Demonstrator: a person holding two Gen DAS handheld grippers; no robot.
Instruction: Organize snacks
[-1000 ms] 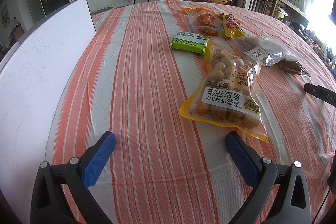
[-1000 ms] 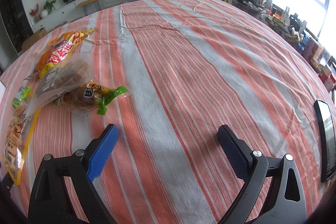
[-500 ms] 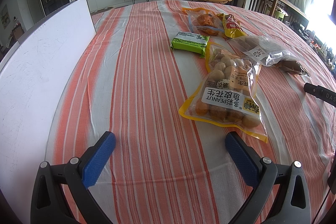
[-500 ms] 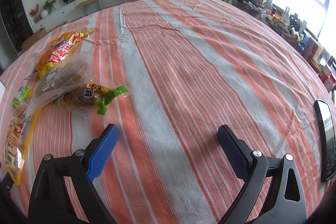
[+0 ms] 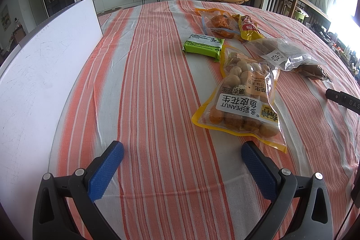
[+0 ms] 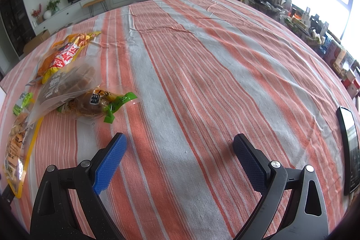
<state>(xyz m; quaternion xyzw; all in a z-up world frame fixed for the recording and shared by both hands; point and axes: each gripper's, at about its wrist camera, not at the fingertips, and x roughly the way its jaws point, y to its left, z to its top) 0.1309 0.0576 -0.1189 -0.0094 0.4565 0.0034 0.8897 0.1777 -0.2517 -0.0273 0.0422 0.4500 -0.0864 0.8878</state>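
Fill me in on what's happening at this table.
A person holds two blue-padded grippers over an orange-and-grey striped tablecloth, and neither one holds anything. The left gripper is open, nearest the yellow-edged clear bag of coated peanuts. The right gripper is open over bare cloth. The green flat packet, the clear bag of brown pieces and the other snack bags lie loose; a white board stands at the left.

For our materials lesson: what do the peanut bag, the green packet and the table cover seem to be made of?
Peanut bag: glossy clear plastic film, likely; it glints and the nuts show through.
Green packet: opaque printed wrapper, probably plastic; slight sheen, crimped ends.
Table cover: woven cloth, matte; visible weave, creases and stripes.
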